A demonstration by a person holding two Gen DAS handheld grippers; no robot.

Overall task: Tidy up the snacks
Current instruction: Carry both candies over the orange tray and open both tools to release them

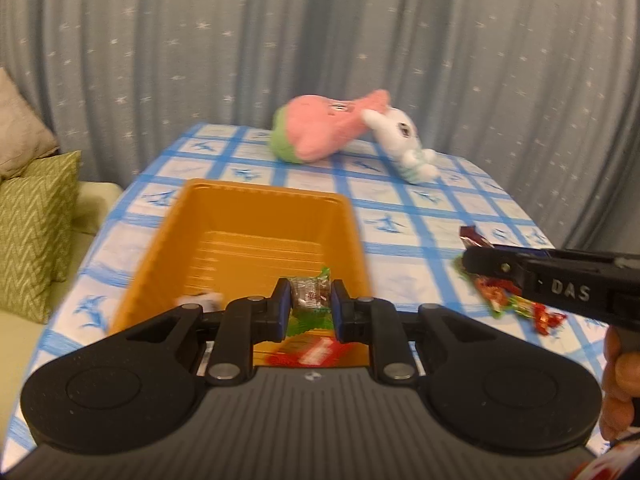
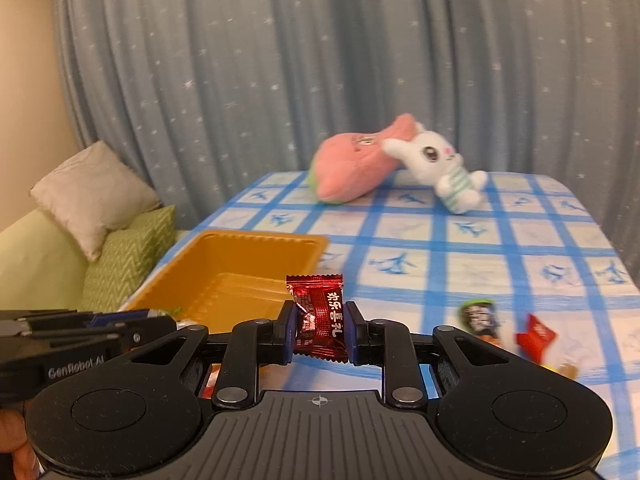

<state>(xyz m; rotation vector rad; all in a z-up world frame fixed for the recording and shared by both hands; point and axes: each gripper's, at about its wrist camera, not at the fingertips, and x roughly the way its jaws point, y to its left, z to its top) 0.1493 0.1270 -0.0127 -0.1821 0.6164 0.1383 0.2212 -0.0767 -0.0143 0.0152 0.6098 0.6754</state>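
Note:
My left gripper (image 1: 310, 306) is shut on a brown candy with green wrapper ends (image 1: 310, 294) and hovers over the near end of the orange tray (image 1: 256, 208). A red-and-white snack (image 1: 316, 354) and a white one (image 1: 204, 299) lie in the tray below. My right gripper (image 2: 320, 328) is shut on a dark red candy packet with white lettering (image 2: 320, 316), just right of the orange tray (image 2: 256, 242). The right gripper (image 1: 470, 258) also enters the left wrist view from the right, above loose red and green wrappers (image 1: 520, 306).
A pink plush (image 1: 320, 130) and a white bunny plush (image 1: 404, 142) lie at the far end of the blue-checked tablecloth (image 2: 460, 248). Loose snacks (image 2: 480, 318) (image 2: 534, 336) sit on the cloth at right. Green and beige cushions (image 2: 120, 216) rest on a sofa at left, curtains behind.

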